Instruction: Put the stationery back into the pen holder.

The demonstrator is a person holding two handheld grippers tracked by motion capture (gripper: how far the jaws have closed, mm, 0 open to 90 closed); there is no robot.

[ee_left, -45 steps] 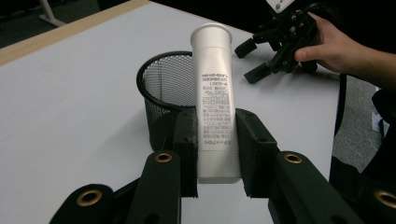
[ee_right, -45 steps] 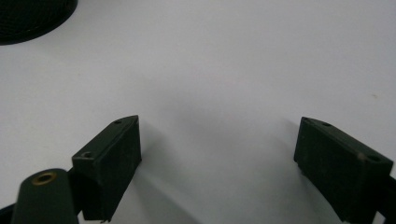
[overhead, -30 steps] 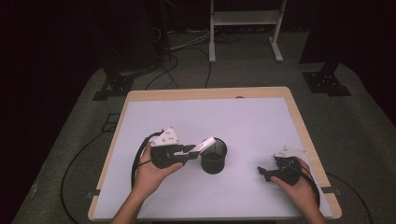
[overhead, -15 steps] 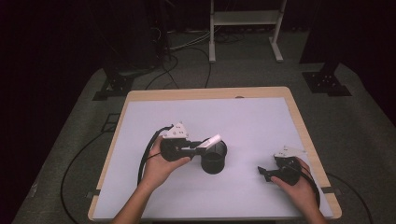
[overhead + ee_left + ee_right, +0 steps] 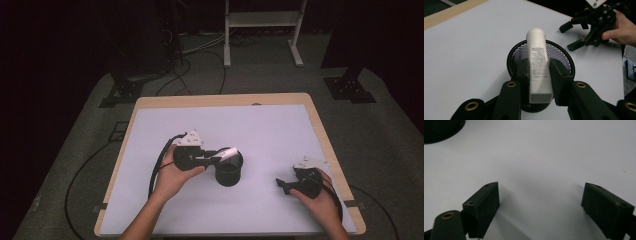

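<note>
Tube (image 5: 537, 62) white, clamped in my left gripper (image 5: 539, 75), over black mesh cup (image 5: 564, 53) | right gripper (image 5: 541, 202) jaws wide, empty, low over table (image 5: 280, 125)

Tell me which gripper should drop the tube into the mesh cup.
Left. The left gripper is shut on the white tube, whose cap end is already over the mesh cup. The right gripper rests open on the table, off to the cup's right and holding nothing.
</note>
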